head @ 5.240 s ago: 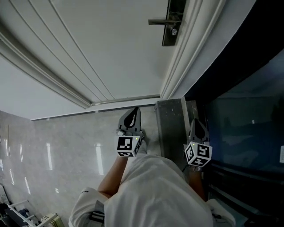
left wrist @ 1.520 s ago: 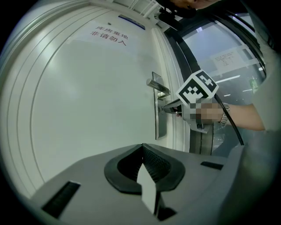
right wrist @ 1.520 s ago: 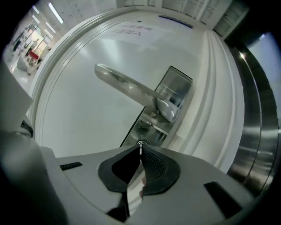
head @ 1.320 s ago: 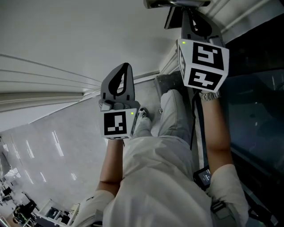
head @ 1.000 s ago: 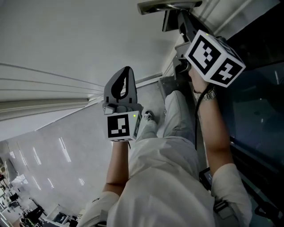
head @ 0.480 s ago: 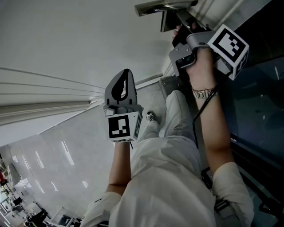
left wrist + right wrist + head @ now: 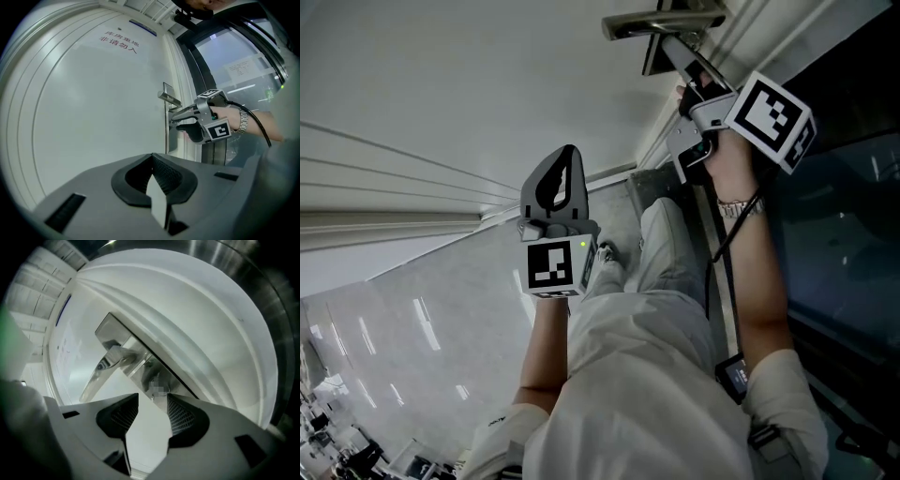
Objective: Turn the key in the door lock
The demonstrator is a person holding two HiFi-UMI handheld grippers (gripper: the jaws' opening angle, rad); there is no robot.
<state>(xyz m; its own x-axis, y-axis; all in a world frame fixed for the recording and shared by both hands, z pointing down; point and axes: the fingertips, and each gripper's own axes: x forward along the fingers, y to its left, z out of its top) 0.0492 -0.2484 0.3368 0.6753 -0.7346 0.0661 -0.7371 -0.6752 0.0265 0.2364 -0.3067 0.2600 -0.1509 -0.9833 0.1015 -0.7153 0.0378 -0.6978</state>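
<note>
Two grippers in view, one per hand. Left gripper (image 7: 565, 161) is held level, well apart from the door (image 7: 487, 84), roughly at mid-frame in the head view. In its own view the jaws meet at the tips (image 7: 152, 159), fully together, nothing between them. Right gripper (image 7: 682, 64) is raised to the door's edge, pointing at the dark lock plate (image 7: 657, 58) just below the lever handle (image 7: 661, 21). The left gripper view shows the same from the side, with the right gripper (image 7: 178, 119) just beside the plate under the handle (image 7: 169, 98). In the right gripper view the frame is rolled, so the handle (image 7: 101, 369) runs diagonally. Right jaws (image 7: 152, 399) have just been opening and now stand wide, their ribbed pads pressing on nothing. Bare white door fills the gap. The lock (image 7: 159, 384) sits on the plate below the handle's pivot, just past the jaw tips and in line with the gap. A blurred patch covers its face, so a key cannot be made out. A watch (image 7: 733, 204) is on the right wrist. A dark glass panel (image 7: 844, 216) stands right of the door frame.
</note>
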